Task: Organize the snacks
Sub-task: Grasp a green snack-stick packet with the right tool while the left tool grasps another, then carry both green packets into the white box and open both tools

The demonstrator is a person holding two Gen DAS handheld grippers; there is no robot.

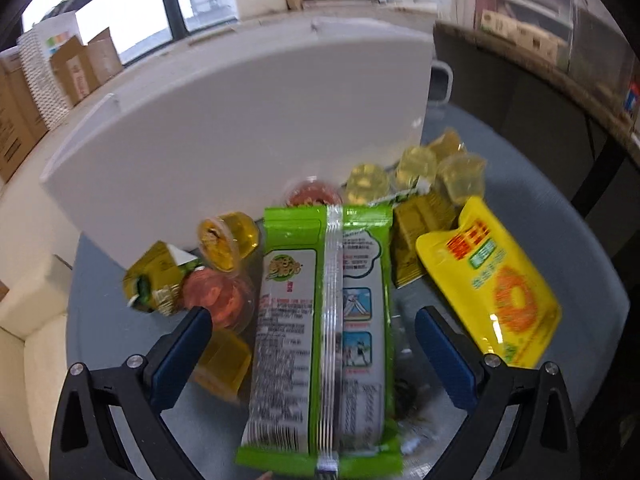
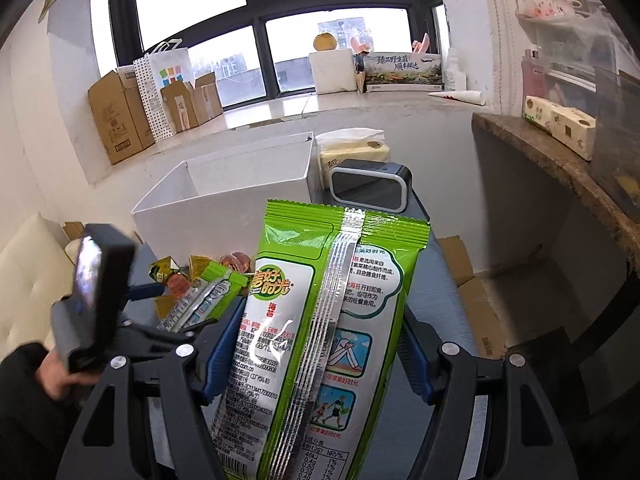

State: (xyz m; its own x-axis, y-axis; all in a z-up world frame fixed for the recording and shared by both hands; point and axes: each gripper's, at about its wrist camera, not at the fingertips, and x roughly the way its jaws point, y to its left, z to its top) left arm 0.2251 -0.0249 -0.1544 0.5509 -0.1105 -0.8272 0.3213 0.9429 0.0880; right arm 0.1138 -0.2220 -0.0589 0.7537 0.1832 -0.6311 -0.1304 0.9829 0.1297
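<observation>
In the left wrist view a green seaweed packet (image 1: 320,332) lies on the grey table between the wide-open fingers of my left gripper (image 1: 312,344); neither finger touches it. Jelly cups (image 1: 228,244), gold wrapped sweets (image 1: 154,280) and a yellow snack bag (image 1: 492,280) lie around it, in front of the white bin (image 1: 248,128). In the right wrist view my right gripper (image 2: 316,344) is shut on a second green seaweed packet (image 2: 320,332), held upright above the table. The left gripper's body (image 2: 92,300) shows at the left, over the first packet (image 2: 200,300).
The white bin (image 2: 224,200) stands open behind the snacks. A black speaker (image 2: 370,184) and a tissue pack (image 2: 354,148) sit to its right. Cardboard boxes (image 2: 120,120) line the windowsill. A brown counter (image 2: 560,168) runs along the right. A cream sofa (image 2: 28,276) is at left.
</observation>
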